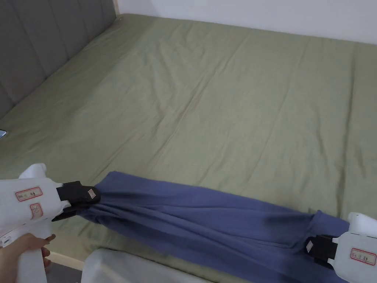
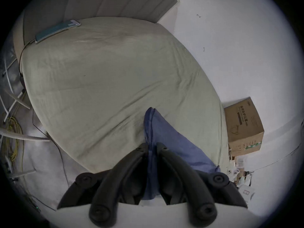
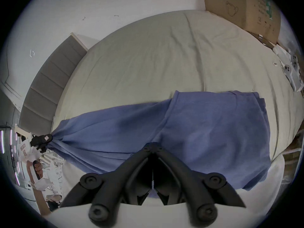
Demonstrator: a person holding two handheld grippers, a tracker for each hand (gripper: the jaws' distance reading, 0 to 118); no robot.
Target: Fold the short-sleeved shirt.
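Both grippers' jaws clamped on a blue shirt point(image 1: 206, 217), bunched and stretched between them over the bed point(image 1: 221, 92).

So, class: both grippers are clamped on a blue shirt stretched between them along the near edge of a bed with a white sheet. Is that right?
Not quite: the sheet is pale green, not white, as the head view shows. The rest holds: the left gripper and right gripper are both shut on the blue shirt, stretched between them along the bed's near edge.

The blue short-sleeved shirt point(image 1: 206, 221) stretches in a bunched, creased band along the near edge of the bed.
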